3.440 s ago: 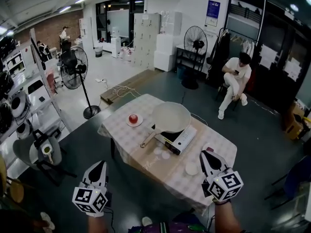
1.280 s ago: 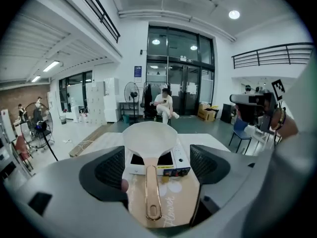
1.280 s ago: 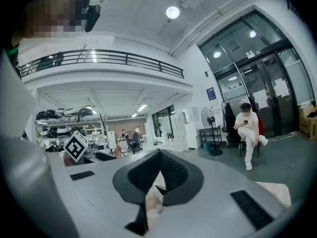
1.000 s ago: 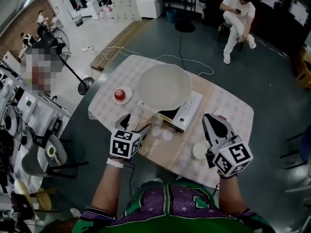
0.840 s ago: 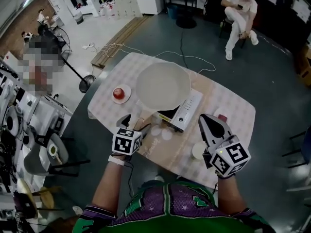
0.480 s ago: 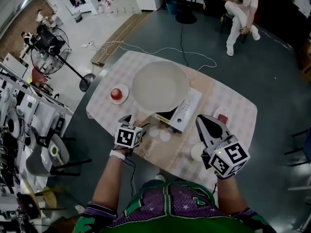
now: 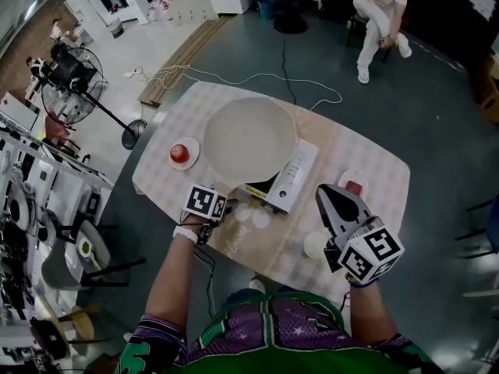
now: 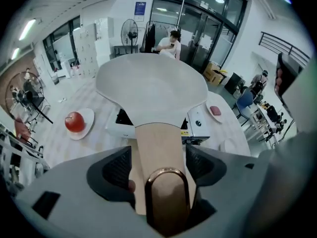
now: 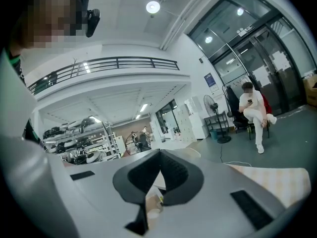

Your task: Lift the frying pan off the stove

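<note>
Pinching the pale handle (image 8: 157, 143) from both sides, the left gripper (image 8: 159, 165) has its fingers (image 8: 118, 168) pressed against the wood, just off the stove's near-left corner in the head view. The frying pan (image 7: 249, 139) is wide, white and level, and its bowl covers the left part of the stove (image 7: 293, 176) (whether its base rests on the burner or hangs just clear of it cannot be told).

To the right of the stove the right gripper (image 7: 334, 199) is held over the tabletop (image 7: 382, 181), its fingers (image 9: 181, 175) pressed together at the tips with nothing between them. A small white dish (image 7: 313, 244) lies beside that gripper, nearer the person than the stove. Left of the stove, well apart from it, a red apple (image 7: 178, 153) sits on a small plate (image 8: 88, 118). Right of the stove, a pink piece (image 7: 354, 187) lies on a saucer (image 7: 345, 179).
</note>
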A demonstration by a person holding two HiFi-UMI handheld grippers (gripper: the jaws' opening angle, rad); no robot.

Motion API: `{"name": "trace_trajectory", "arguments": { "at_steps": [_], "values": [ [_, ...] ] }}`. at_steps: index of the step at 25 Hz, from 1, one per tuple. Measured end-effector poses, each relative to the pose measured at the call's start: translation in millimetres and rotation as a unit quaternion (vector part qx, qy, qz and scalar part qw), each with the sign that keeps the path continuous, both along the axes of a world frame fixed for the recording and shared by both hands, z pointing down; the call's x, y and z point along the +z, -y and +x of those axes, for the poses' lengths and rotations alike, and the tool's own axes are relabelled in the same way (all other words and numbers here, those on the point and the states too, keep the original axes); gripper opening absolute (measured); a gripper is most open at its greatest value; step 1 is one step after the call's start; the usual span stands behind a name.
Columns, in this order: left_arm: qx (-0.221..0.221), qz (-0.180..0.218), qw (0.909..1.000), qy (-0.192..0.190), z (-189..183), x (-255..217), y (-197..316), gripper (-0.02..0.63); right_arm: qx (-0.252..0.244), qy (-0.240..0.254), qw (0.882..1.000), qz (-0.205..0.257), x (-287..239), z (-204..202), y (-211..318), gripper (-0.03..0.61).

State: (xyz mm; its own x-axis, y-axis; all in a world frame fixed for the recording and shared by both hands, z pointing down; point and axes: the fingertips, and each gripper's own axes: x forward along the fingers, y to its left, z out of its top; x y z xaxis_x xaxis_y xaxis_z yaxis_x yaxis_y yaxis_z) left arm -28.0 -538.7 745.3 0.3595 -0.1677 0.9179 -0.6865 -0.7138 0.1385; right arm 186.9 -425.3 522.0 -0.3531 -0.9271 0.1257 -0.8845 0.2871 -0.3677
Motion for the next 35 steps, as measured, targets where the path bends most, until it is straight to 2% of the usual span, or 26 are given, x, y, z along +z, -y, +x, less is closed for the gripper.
{"name": "trace_trajectory", "arguments": {
  "at_steps": [2, 4, 10, 17, 24, 35],
  "values": [
    [0.014, -0.012, 0.9997, 0.017, -2.4, 5.8, -1.1, 0.250, 0.007, 0.006, 1.000, -0.003, 2.2, 3.2, -3.0, 0.008],
    [0.022, -0.017, 0.9993, 0.023, -2.6, 8.7, -3.0, 0.199, 0.012, 0.012, 1.000, -0.004, 4.0, 5.9, -5.3, 0.008],
    [0.018, -0.015, 0.9995, 0.021, -1.1, 8.7, -3.5, 0.190, 0.012, 0.013, 1.000, -0.004, -1.8, 4.3, -5.6, 0.008],
    [0.000, -0.024, 0.9989, -0.040, -1.9, 6.3, -17.0, 0.190, 0.015, -0.018, 1.000, -0.006, -12.0, -3.8, -9.5, 0.008],
    [-0.010, 0.055, 0.9964, -0.064, -32.6, -16.4, -61.8, 0.192, 0.016, -0.044, 0.999, -0.007, -27.6, -35.2, -27.4, 0.008],
    [-0.043, 0.123, 0.9800, -0.150, -106.0, -83.2, -138.8, 0.193, 0.001, -0.037, 0.999, -0.015, -47.4, -103.1, -54.9, 0.008]
  ]
}}
